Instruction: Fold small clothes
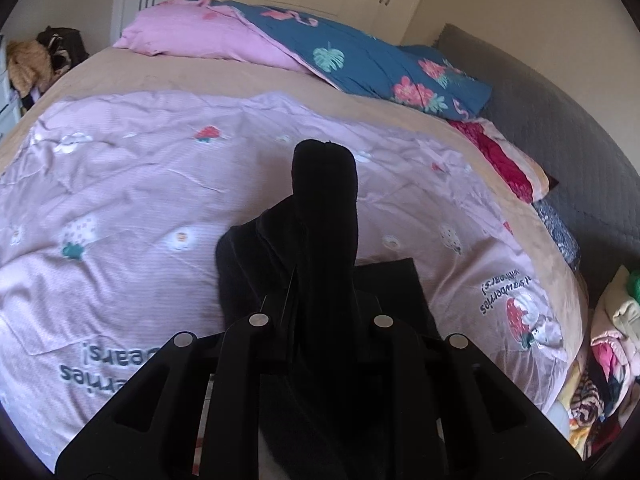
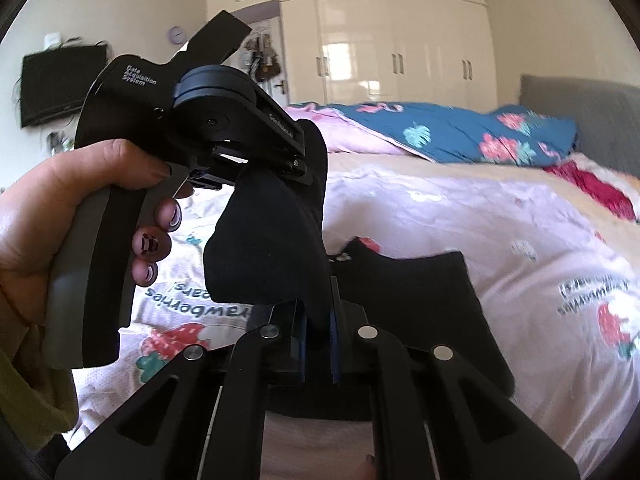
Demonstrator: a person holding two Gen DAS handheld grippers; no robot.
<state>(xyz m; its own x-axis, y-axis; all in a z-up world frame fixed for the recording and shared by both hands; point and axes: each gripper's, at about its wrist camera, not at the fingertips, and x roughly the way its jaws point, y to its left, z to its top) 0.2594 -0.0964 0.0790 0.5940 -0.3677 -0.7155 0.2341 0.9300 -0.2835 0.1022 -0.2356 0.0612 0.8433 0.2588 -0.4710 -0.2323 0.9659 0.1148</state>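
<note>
A black sock (image 1: 324, 208) is held up above the bed. My left gripper (image 1: 316, 312) is shut on it, and the sock drapes forward over the fingers. In the right wrist view the same sock (image 2: 264, 252) hangs from the left gripper body (image 2: 208, 120), held in a hand at upper left. My right gripper (image 2: 318, 320) is shut on the sock's lower end. A second black piece of cloth (image 2: 420, 304) lies flat on the pink sheet just beyond my right gripper; it also shows in the left wrist view (image 1: 392, 276).
A pink strawberry-print sheet (image 1: 140, 184) covers the bed. A pink and blue quilt (image 1: 320, 48) lies at the far side. A heap of clothes (image 1: 608, 360) sits at the right edge. A grey headboard (image 1: 560, 120) and white wardrobes (image 2: 400, 40) stand behind.
</note>
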